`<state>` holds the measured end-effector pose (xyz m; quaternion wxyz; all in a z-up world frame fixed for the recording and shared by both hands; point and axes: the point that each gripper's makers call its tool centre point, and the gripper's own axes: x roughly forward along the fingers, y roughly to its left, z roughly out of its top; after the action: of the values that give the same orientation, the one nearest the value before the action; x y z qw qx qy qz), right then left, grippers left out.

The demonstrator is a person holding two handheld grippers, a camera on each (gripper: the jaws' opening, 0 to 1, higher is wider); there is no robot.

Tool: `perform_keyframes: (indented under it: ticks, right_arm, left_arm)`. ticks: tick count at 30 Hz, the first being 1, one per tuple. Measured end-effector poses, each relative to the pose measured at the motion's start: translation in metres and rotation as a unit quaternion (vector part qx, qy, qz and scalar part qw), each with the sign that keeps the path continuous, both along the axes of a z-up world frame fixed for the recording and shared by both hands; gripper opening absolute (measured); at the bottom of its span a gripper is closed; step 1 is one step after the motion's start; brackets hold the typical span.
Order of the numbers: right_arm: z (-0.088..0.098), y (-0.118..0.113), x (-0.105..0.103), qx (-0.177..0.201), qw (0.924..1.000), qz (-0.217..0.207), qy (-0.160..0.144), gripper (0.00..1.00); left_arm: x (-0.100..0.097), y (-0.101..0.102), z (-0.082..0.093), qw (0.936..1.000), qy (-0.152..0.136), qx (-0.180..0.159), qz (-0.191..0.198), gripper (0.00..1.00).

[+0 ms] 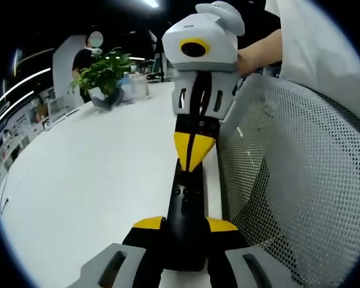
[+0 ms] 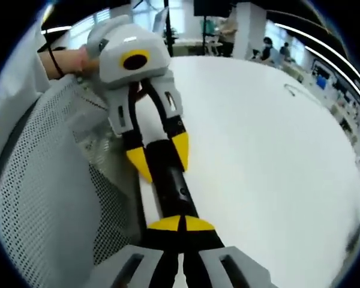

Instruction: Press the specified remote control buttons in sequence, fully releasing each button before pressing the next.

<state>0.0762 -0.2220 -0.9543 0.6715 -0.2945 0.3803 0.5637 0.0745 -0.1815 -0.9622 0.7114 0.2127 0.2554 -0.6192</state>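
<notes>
Black remote control (image 1: 186, 222) lying lengthwise near the edge of the white counter (image 1: 96, 180), right beside a grey mesh chair back (image 1: 300, 180).

Left gripper view: left gripper (image 1: 185, 227) at bottom, yellow-tipped fingers (image 1: 149, 223) spread about the remote's width, one on each side of the near end, touching or nearly touching it; looks clamped on the remote. Right gripper (image 1: 194, 155) coming in from the far end, white body with yellow ring above, yellow fingertips pinched together to a point over the far part of the remote, tip on or just above the top face; contact not certain. Hand (image 1: 258, 54) and white sleeve behind it. Potted green plant (image 1: 105, 75) at far side of counter, person standing behind it.

Right gripper view: right gripper (image 2: 181, 224) at bottom, yellow fingertips (image 2: 198, 225) closed against each other with only a thin seam between, nothing between them, sitting over the near end of the remote (image 2: 171, 183). Left gripper (image 2: 159, 153) opposite, yellow fingers either side of the remote's far end, gripping it. Hand (image 2: 69, 60) on it, mesh chair (image 2: 48, 198) to the side. Counter (image 2: 264, 150) bare and white, people in the background.
</notes>
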Motion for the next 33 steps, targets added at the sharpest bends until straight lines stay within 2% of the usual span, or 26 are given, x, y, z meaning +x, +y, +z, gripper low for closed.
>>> perform_keyframes:
  ticks: [4, 8, 13, 18, 20, 23, 27, 28, 33]
  right_arm:
    - [-0.002, 0.004, -0.001, -0.036, 0.9967, 0.061, -0.040, 0.00]
    - [-0.002, 0.008, -0.001, -0.049, 0.9945, 0.084, -0.039, 0.00]
    - [-0.004, 0.008, -0.002, -0.092, 0.9857, 0.131, -0.051, 0.00]
    - [-0.005, 0.010, -0.001, -0.117, 0.9856, 0.118, -0.031, 0.00]
    - [-0.004, 0.008, 0.000, -0.112, 0.9878, 0.106, -0.022, 0.00]
    - [-0.002, 0.008, 0.000, -0.070, 0.9960, 0.056, 0.001, 0.00]
    - [0.003, 0.014, -0.003, -0.019, 0.9993, 0.028, 0.016, 0.00]
    - [0.007, 0.018, -0.002, -0.008, 0.9996, 0.025, 0.010, 0.00]
    - [0.001, 0.023, -0.001, -0.025, 0.9987, 0.043, -0.005, 0.00]
  left_arm:
    - [0.000, 0.000, 0.000, 1.0000, 0.000, 0.000, 0.000, 0.25]
    - [0.000, 0.000, 0.000, 1.0000, 0.000, 0.000, 0.000, 0.25]
    - [-0.001, 0.000, 0.000, 1.0000, 0.001, -0.001, -0.001, 0.25]
    - [-0.001, 0.000, 0.000, 1.0000, 0.001, -0.001, -0.001, 0.25]
    - [-0.001, 0.000, 0.000, 1.0000, 0.001, -0.001, -0.001, 0.25]
    - [-0.001, 0.000, 0.000, 1.0000, 0.001, -0.001, -0.001, 0.25]
    - [-0.001, 0.000, 0.000, 1.0000, 0.001, -0.001, -0.001, 0.25]
    - [-0.001, 0.000, 0.000, 1.0000, 0.001, -0.001, -0.001, 0.25]
    - [-0.001, 0.000, 0.000, 1.0000, 0.001, -0.001, -0.001, 0.25]
